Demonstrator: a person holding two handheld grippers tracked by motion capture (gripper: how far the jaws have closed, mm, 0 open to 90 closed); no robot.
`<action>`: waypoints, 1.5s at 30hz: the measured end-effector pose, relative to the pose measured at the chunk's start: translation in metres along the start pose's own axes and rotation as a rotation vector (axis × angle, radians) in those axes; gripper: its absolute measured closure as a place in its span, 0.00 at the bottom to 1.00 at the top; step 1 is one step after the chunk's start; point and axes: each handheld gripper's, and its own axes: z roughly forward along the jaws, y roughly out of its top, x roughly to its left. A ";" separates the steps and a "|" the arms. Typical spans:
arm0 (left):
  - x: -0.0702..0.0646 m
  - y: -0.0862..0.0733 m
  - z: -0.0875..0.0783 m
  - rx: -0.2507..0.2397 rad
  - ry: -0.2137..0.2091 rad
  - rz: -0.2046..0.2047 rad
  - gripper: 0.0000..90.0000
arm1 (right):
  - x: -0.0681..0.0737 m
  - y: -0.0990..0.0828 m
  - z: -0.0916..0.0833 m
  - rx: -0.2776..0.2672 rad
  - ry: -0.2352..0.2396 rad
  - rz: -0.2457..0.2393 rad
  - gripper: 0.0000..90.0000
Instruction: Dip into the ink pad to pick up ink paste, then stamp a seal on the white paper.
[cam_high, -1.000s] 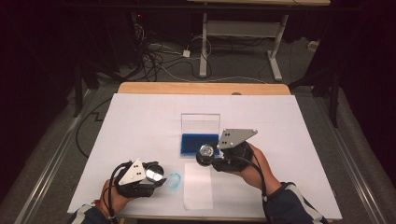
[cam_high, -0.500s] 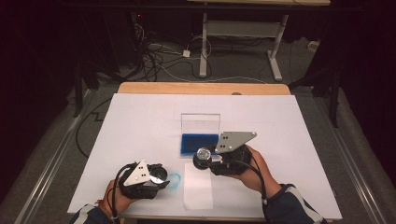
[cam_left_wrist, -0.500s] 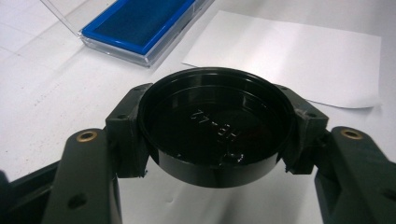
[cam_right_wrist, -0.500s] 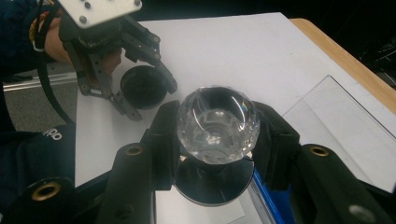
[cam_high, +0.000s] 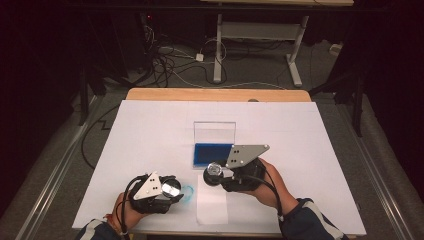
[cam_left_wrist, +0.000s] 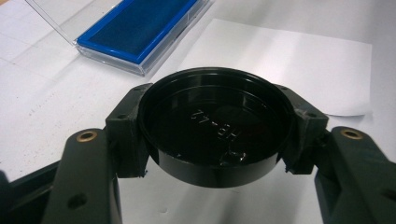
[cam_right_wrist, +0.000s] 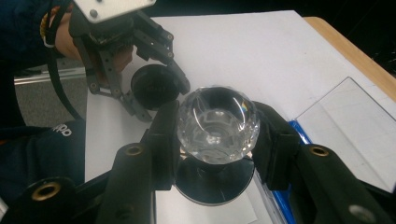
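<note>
My left gripper (cam_high: 169, 190) (cam_left_wrist: 215, 128) is shut on a round black cap (cam_left_wrist: 215, 154), which lies hollow side up between the jaws, low over the white table at the near left. My right gripper (cam_high: 216, 174) (cam_right_wrist: 217, 133) is shut on the clear faceted knob (cam_right_wrist: 217, 119) of a stamp, whose black round base (cam_right_wrist: 212, 184) hangs below it. The stamp (cam_high: 214, 172) hovers just in front of the open blue ink pad (cam_high: 212, 152) (cam_left_wrist: 135, 28). In the right gripper view the left gripper (cam_right_wrist: 156, 88) with its cap sits just beyond the knob.
The pad's clear lid (cam_high: 215, 132) stands upright behind it. A white paper sheet (cam_high: 212, 205) (cam_left_wrist: 289, 60) lies near the front edge between the hands. A faint light-blue round mark (cam_high: 189, 194) sits beside the left gripper. The white table cover (cam_high: 310, 145) is bare farther out.
The right gripper with the stamp has drifted slightly left and toward the near edge. The left gripper has barely shifted.
</note>
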 end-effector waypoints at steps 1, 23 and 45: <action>0.000 0.000 0.000 0.000 0.000 0.001 0.40 | 0.000 0.000 0.001 0.002 0.004 0.000 0.63; 0.007 -0.005 -0.005 -0.013 0.004 -0.022 0.40 | 0.001 -0.006 0.017 0.048 0.042 -0.002 0.63; 0.013 -0.007 -0.015 -0.035 0.030 -0.039 0.40 | -0.001 -0.012 0.013 0.062 0.035 -0.006 0.63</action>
